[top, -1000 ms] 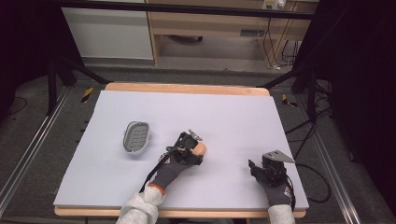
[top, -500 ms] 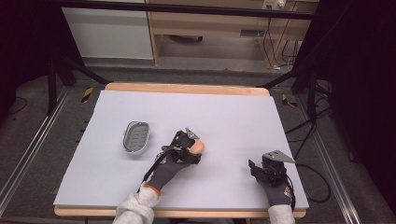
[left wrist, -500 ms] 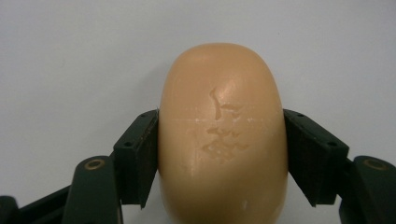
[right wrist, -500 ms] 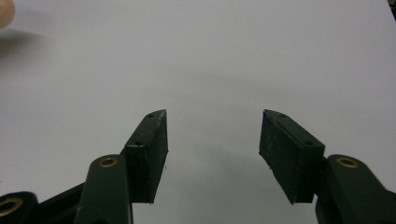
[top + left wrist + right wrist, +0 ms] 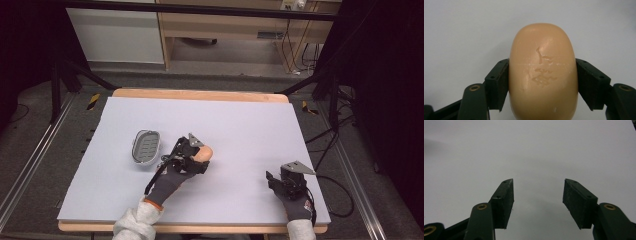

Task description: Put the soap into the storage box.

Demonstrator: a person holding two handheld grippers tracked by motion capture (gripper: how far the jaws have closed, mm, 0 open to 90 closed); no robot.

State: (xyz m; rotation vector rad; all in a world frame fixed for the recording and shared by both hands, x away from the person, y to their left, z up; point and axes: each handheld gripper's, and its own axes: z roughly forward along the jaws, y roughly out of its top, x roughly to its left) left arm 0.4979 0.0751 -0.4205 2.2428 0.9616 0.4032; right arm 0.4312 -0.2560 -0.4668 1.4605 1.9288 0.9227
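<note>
My left gripper [image 5: 196,150] is clamped on the soap bar [image 5: 543,72]: smooth, rounded oval, tan-orange, waxy sheen, with a faint embossed mark and small scuffs on its face. Both flat black pads [image 5: 499,83] press its sides, and the bar sticks out past the jaw tips. In the high view the soap sits at mid-table, slightly left of centre and on the near half, held just right of the soap dish [image 5: 145,146]. The dish is a grey oval tray with a slotted, ribbed floor, lying flat on the table cover [image 5: 240,120], apart from the soap. The cover is matte, pale lilac-grey, over a wooden board edge. My right gripper [image 5: 537,195] is at the near right, jaws spread wide with nothing between them, over bare cover.
</note>
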